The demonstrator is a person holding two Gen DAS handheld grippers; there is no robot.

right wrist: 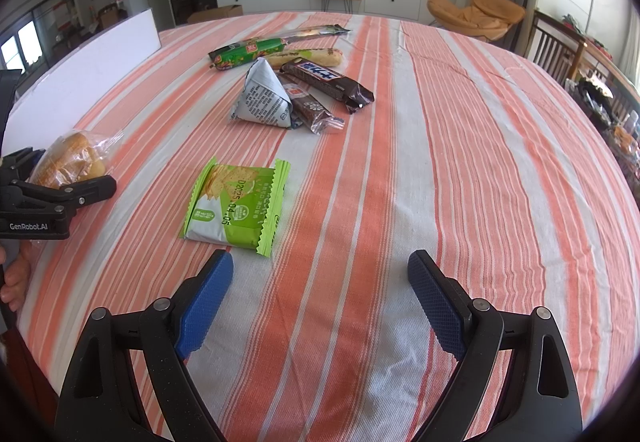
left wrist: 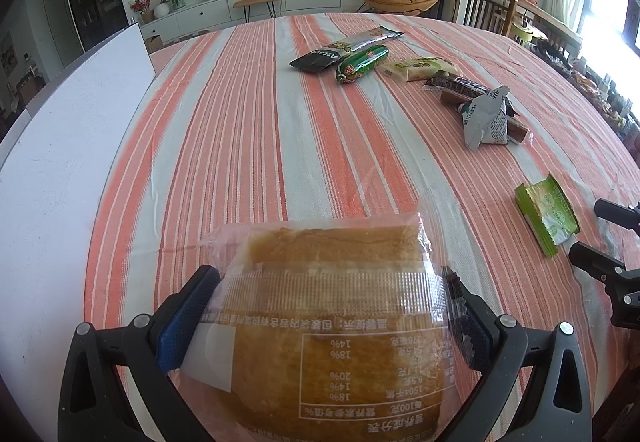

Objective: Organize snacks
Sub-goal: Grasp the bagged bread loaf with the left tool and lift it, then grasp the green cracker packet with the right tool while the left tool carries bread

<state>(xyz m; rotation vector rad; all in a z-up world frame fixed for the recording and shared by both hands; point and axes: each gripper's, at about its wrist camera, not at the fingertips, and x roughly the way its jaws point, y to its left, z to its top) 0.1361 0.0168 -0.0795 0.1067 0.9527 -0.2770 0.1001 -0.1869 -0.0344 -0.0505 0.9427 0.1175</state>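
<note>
My left claw (left wrist: 332,306) clamps a clear-wrapped bread loaf (left wrist: 336,322) between its blue pads, the packet filling the near part of the left wrist view and, from the right wrist view, carried above the striped desk (right wrist: 460,161). My right claw (right wrist: 320,298) hangs spread wide with nothing in it, low over the cloth. Just past its tips, at about 11 o'clock, lies the green cracker packet (right wrist: 236,201), flat and apart from everything else. Farther off at 12 o'clock sits the loose heap: a grey triangular pouch (right wrist: 264,97) touching two brown bars (right wrist: 328,81), then a green sausage stick (right wrist: 248,51), a pale long roll (right wrist: 308,57) and a slim dark-ended packet (right wrist: 316,30) at the far edge. A white board (right wrist: 92,61) stands at 10 o'clock. I judge the sorting to be in its carrying step, the loaf lifted but not yet placed; next I need a spot for it, while the free claw shifts left to straddle the cracker packet.
</note>
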